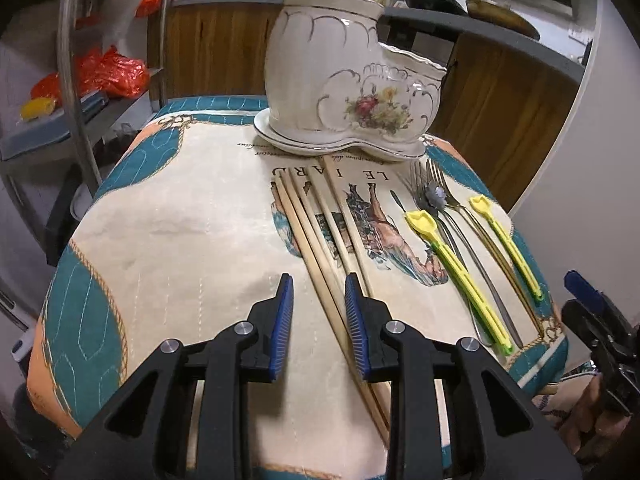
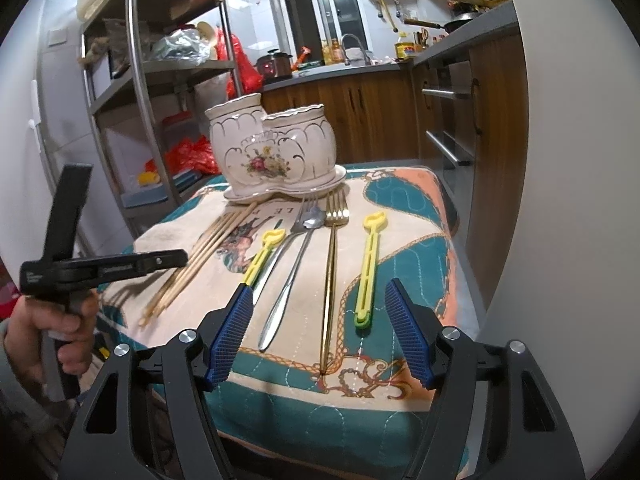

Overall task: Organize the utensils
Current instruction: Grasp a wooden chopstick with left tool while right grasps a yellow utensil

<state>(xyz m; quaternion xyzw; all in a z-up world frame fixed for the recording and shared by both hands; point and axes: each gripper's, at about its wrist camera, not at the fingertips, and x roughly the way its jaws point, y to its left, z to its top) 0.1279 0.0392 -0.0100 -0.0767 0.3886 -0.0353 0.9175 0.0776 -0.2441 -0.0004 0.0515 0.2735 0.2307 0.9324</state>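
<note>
Partly hidden, the near ends of the wooden chopsticks [image 1: 320, 240] run under the left tongs [image 1: 318, 300] in the left wrist view, so it is hard to tell whether the blue pads touch them; the jaws stand narrowed with a clear gap, and the sticks pass just by the right-hand pad rather than squarely between the two. From the right wrist view the left tongs [image 2: 176, 258] show side-on above the chopsticks [image 2: 200, 258], held by a hand [image 2: 56, 320] cut off at the picture's edge. The right tongs [image 2: 320, 320] hang released, jaws wide, over the near edge of the cloth-covered counter [image 2: 400, 380], gripping nothing. At the far end of the counter stands a white ceramic holder [image 2: 272, 148] with gold trim and a flower print, two joined cups on a matching saucer; its insides cannot be seen from either view, and nothing rises above its rims. All utensils lie flat on the cloth, long axes running from near edge toward the holder, heads pointing to it. Left to right: the chopsticks, fanned slightly; a yellow plastic scoop [image 2: 262, 254], its handle end hidden behind the left pad; a silver fork [image 2: 294, 226] and a silver spoon [image 2: 292, 276], crossing near their heads; a gold fork [image 2: 331, 264]; a second yellow scoop [image 2: 370, 264], apart from the rest.
</note>
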